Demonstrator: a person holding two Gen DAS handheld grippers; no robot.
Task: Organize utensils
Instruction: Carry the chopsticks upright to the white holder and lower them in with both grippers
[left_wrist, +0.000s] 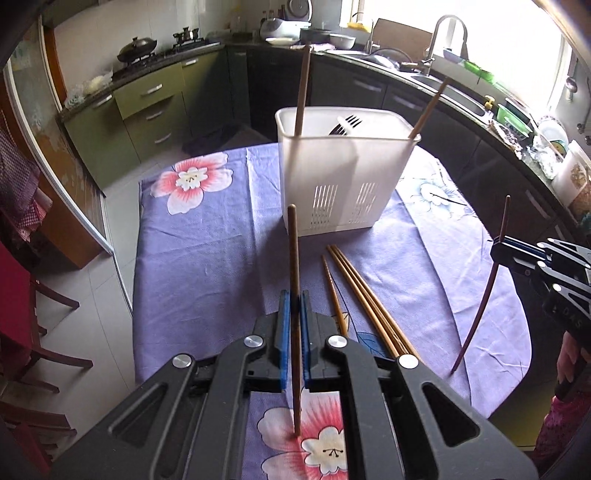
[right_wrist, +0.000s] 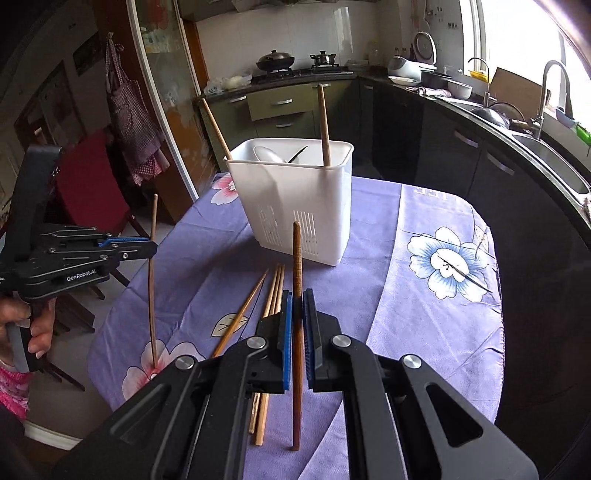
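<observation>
Currently you are partway through. Your left gripper (left_wrist: 294, 295) pinches a dark chopstick (left_wrist: 293, 251) upright, its lower tip at or just above the cloth (left_wrist: 207, 251); nothing shows contact. Just right of it, three chopsticks (left_wrist: 354, 291) lie loose on the cloth, not yet collected. Beyond them the bin (left_wrist: 343, 177) already holds two upright chopsticks and a fork (left_wrist: 345, 123). Your right gripper (right_wrist: 297, 295) is clamped on another chopstick (right_wrist: 297, 258), clear of the cloth. Left to do: bin both held sticks, then the loose three.
</observation>
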